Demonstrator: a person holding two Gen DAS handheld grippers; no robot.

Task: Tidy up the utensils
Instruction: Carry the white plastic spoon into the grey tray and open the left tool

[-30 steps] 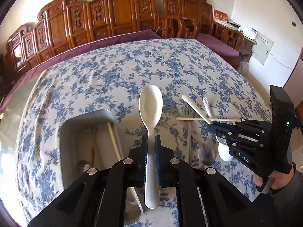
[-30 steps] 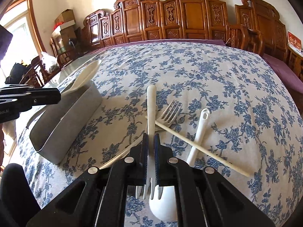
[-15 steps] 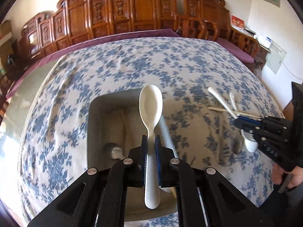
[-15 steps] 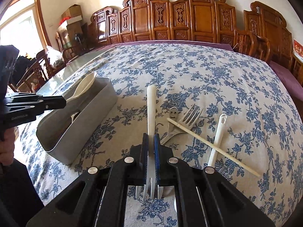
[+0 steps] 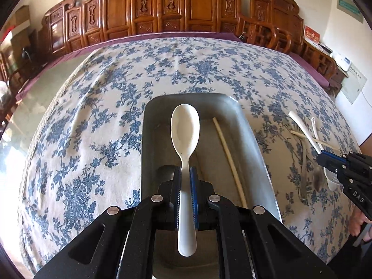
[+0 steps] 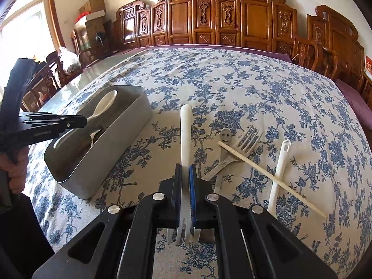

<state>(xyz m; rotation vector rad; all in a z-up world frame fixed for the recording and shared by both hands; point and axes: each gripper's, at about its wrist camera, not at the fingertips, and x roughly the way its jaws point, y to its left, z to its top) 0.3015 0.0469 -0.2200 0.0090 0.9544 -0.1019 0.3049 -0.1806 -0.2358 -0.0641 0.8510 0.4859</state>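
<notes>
My left gripper [image 5: 185,194] clamps a white spoon [image 5: 185,137] — bowl forward — above the grey tray [image 5: 253,139]. A chopstick [image 5: 229,160] lies inside.

Tray [image 6: 111,162] lies left of the loose utensils — chopstick [image 5: 229,160] inside it.

We see a matt grey metal tray [image 5: 148,139]; the spoon [image 5: 185,130] over it is glossy white plastic. Beside the tray, printed cloth [image 5: 93,116] covers the counter. Behind: carved, varnished wood chairs [image 6: 232,18].

Only "DAS" reads — white letters on the right tool [image 5: 320,157].
</notes>
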